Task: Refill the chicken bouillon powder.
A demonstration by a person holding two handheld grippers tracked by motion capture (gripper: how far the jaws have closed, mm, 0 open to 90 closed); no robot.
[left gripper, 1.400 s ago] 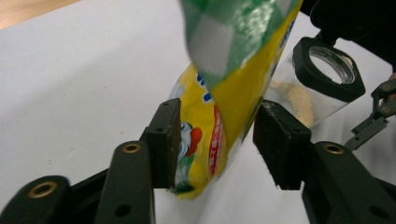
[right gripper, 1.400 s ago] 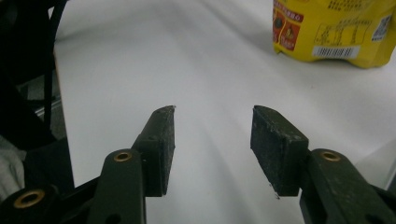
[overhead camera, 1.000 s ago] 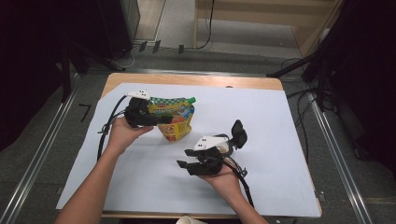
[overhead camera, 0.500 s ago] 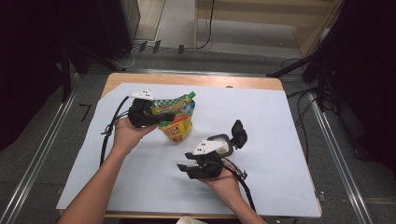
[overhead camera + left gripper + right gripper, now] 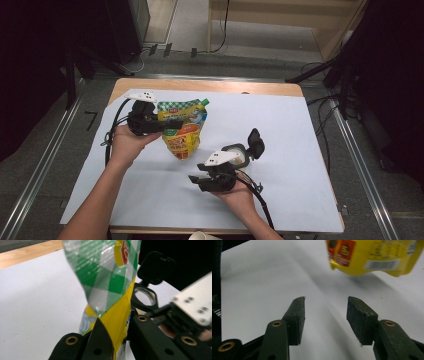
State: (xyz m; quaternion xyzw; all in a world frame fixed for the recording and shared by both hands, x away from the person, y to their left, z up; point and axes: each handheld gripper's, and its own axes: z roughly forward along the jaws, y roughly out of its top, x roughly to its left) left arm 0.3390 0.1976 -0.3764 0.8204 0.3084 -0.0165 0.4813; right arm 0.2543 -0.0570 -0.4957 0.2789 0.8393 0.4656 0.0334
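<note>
A yellow and green stand-up pouch (image 5: 184,131) with a green spout cap hangs by its top edge from my left gripper (image 5: 171,124), which is shut on it. In the left gripper view the black jaws pinch the pouch's (image 5: 112,277) checked top, my left gripper (image 5: 117,326) pointing toward the other hand. My right gripper (image 5: 196,181) rests low near the table's front, open, aimed left. Its jaws (image 5: 325,307) hold nothing, and the pouch's bottom (image 5: 372,255) hangs beyond them. A small jar (image 5: 237,154) with an open black flip lid (image 5: 256,142) stands just behind the right gripper.
A white sheet (image 5: 300,150) covers most of the wooden table (image 5: 210,86). The rim of a paper cup (image 5: 202,236) pokes in at the front edge. Metal rails run along both sides of the table, and cables lie on the floor behind it.
My left gripper has closed on the pouch's top and raised it, so the pouch now hangs off the sheet. The right hand has stayed where it was.
</note>
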